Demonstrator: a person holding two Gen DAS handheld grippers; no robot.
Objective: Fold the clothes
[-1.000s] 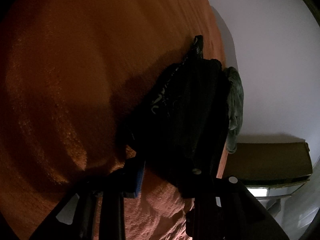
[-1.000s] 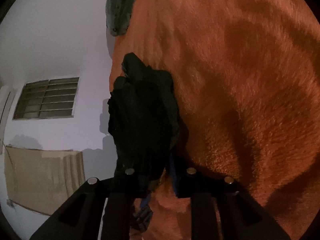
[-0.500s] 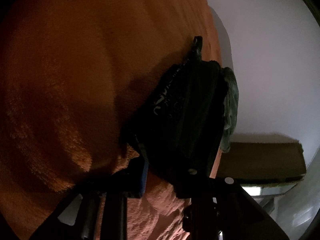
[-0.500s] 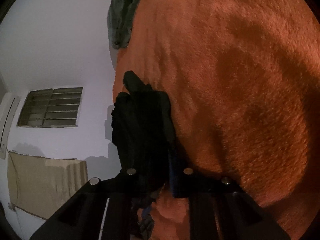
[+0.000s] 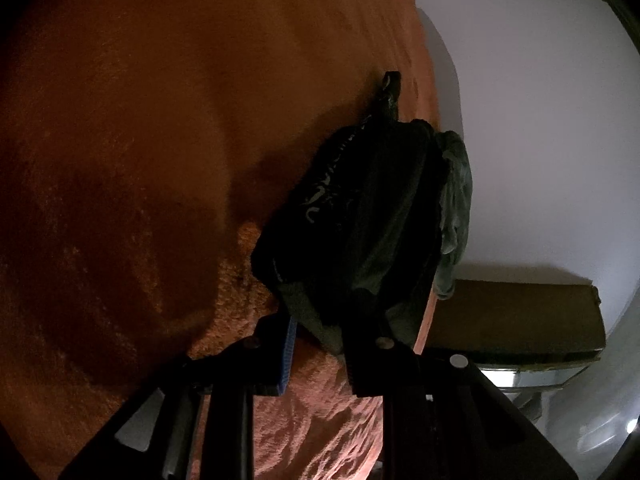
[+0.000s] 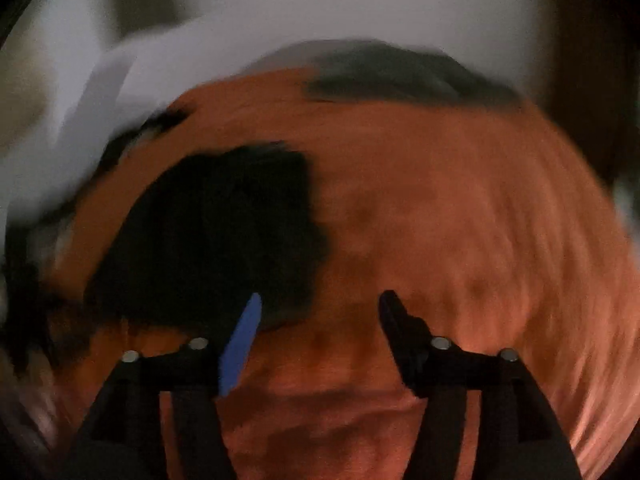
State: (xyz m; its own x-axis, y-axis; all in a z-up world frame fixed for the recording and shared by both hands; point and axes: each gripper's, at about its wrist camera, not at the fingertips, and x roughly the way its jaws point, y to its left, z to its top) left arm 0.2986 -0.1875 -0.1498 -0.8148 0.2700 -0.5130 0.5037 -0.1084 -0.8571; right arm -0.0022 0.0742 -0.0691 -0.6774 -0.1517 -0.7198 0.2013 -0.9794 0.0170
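Your right gripper has let go: jaws now spread, empty, view blurred mid-swing. The black garment lies left of center on the orange blanket. Your left gripper stays pinching the hem; fold looks nearly placed.

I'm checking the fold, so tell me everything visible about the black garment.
The black garment is a dark, soft fabric bundle, folded into a compact, thick shape, with pale lettering on one face. It lies on the orange blanket, near its edge, beside a grey-green cloth. The left gripper is shut on its near end. The right gripper is open and apart from it; that view is blurred and shows only a dark patch.
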